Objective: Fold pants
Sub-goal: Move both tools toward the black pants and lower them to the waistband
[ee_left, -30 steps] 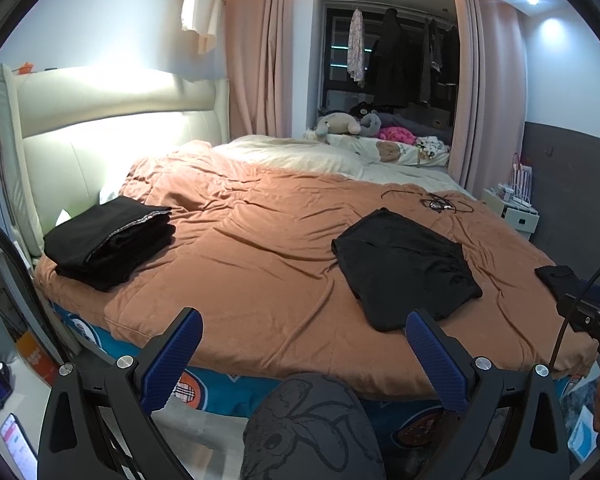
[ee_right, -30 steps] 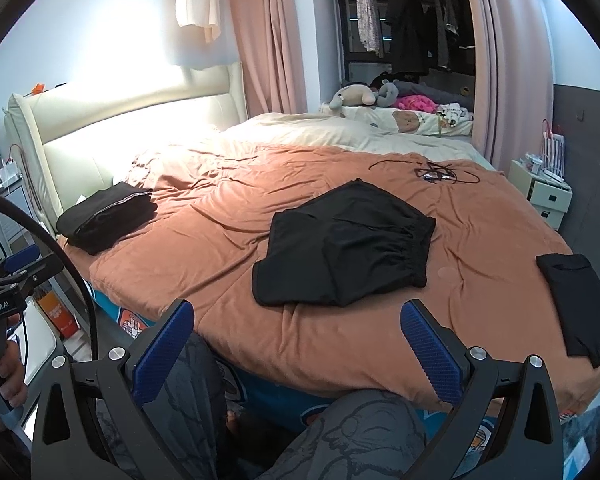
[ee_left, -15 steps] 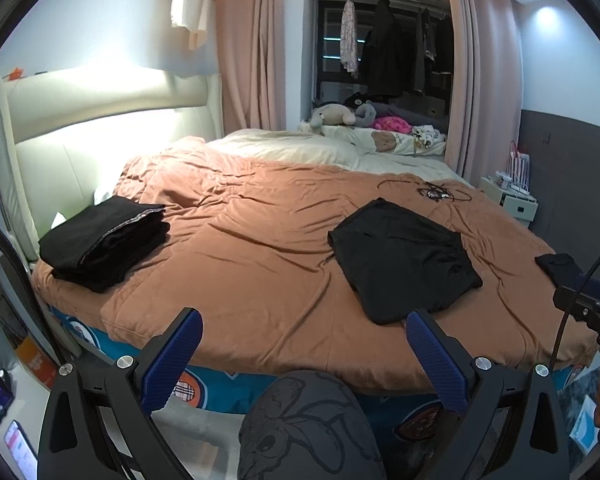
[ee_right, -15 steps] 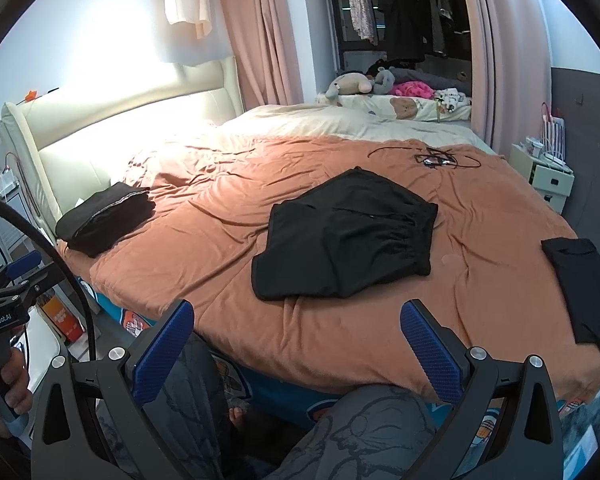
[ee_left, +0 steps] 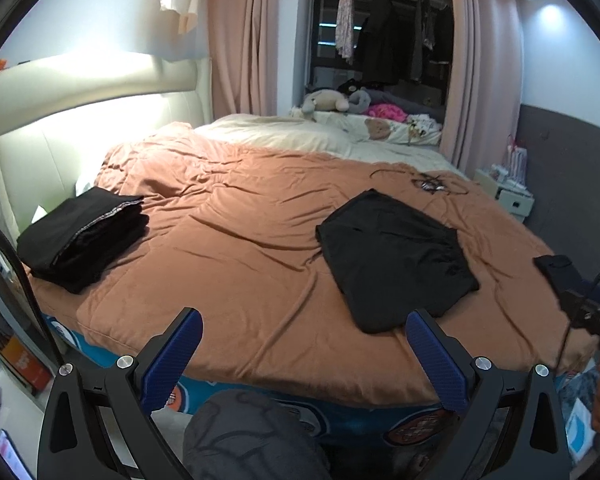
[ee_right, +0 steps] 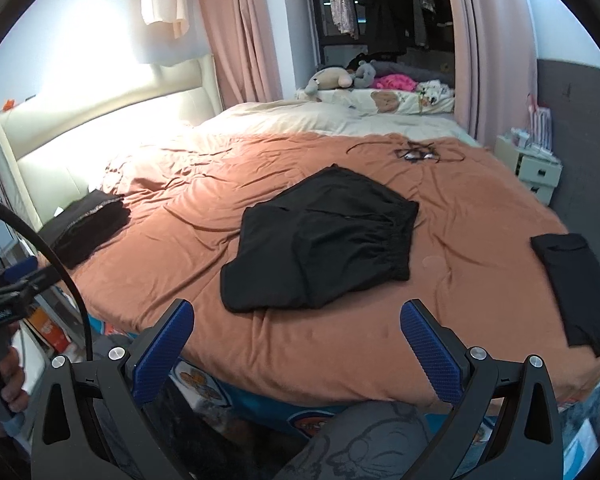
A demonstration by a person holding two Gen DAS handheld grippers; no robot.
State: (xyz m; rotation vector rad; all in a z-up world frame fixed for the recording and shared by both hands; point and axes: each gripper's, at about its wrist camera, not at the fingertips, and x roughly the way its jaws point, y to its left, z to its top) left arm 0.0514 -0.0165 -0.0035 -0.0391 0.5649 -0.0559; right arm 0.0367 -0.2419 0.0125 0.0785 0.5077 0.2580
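Black pants [ee_left: 396, 258] [ee_right: 320, 246] lie loosely spread on the brown bedcover [ee_left: 240, 248] [ee_right: 460, 232], waistband toward the right. My left gripper [ee_left: 304, 344] hangs open off the bed's near edge, well short of the pants and to their left. My right gripper [ee_right: 298, 338] is open too, just in front of the pants' near hem, with nothing between its blue fingers [ee_right: 428, 352]. Neither touches the cloth.
A stack of folded black clothes [ee_left: 82, 236] [ee_right: 86, 230] sits at the bed's left edge by the headboard. Another folded black garment [ee_right: 576, 280] [ee_left: 556, 270] lies at the right edge. Cables [ee_right: 416, 152] lie farther back. The person's patterned knee [ee_left: 252, 436] is below the grippers.
Both grippers have drifted closer to the bed and slightly upward; the pants look larger in both views. Both stay open and nothing on the bed has moved.
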